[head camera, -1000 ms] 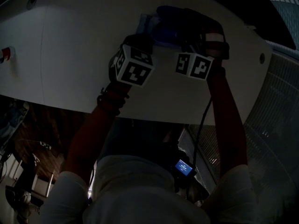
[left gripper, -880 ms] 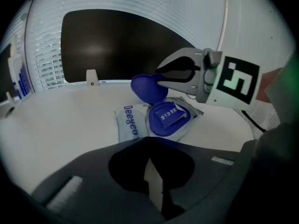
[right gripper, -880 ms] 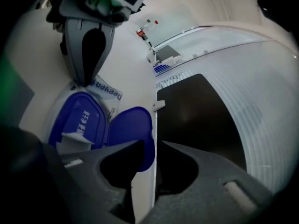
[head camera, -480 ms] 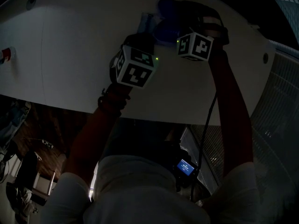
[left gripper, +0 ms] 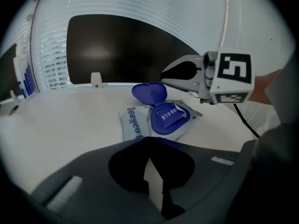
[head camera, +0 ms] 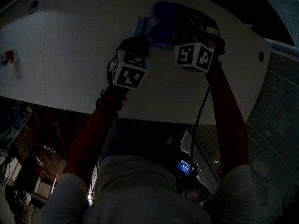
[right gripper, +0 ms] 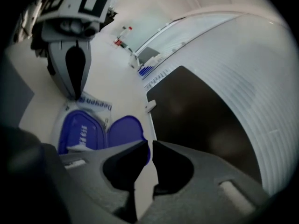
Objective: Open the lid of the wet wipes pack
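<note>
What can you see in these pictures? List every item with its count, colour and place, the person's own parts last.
table: one, white, under everything.
wipes pack: one, pale with blue print, flat on the table.
lid: one, blue, on the pack, flipped open.
red-capped item: one, white and red, at the table's left edge; too small to identify.
blind: one, pale slats, beyond the table.
cable: one, dark, hanging off the table's near edge.
screen: one, glowing blue, at the person's waist.
left hand-held gripper: one, grey, jaws shut, tips by the pack.
right hand-held gripper: one, grey, jaws shut, beside the open lid, holding nothing.
arms: two, reaching over the table.
</note>
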A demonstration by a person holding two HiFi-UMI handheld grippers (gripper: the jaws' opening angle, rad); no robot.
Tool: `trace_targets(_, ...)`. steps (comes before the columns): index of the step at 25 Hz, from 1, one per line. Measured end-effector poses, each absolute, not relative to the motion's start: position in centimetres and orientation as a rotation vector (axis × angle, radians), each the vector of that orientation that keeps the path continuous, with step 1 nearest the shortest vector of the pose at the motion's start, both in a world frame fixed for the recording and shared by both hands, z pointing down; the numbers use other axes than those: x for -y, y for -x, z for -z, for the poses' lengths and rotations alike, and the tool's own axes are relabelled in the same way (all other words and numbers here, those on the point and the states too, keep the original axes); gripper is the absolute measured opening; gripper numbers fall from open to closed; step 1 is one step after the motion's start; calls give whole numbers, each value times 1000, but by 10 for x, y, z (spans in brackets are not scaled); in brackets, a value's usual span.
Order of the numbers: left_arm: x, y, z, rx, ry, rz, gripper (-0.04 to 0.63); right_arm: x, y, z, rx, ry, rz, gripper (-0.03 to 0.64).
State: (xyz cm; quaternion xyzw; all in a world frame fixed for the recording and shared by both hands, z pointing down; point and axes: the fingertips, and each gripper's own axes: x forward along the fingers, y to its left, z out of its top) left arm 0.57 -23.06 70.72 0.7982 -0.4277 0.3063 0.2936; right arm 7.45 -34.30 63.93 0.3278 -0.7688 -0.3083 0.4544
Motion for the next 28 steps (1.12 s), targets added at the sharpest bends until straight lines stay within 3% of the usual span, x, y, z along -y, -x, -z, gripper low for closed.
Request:
trace_targets(8, 227, 6, -649, 1224, -2183, -745, 3, 286, -79, -569, 2078, -1023, 546, 32)
trace_targets(18, 198, 0, -514, 1296, -2338, -530, 3, 199, -65, -436, 2309, -1235, 309, 14)
trace_targets(28, 118, -2, -408, 1282, -2486, -403, 3, 105, -51, -341, 2505, -1376, 162, 2)
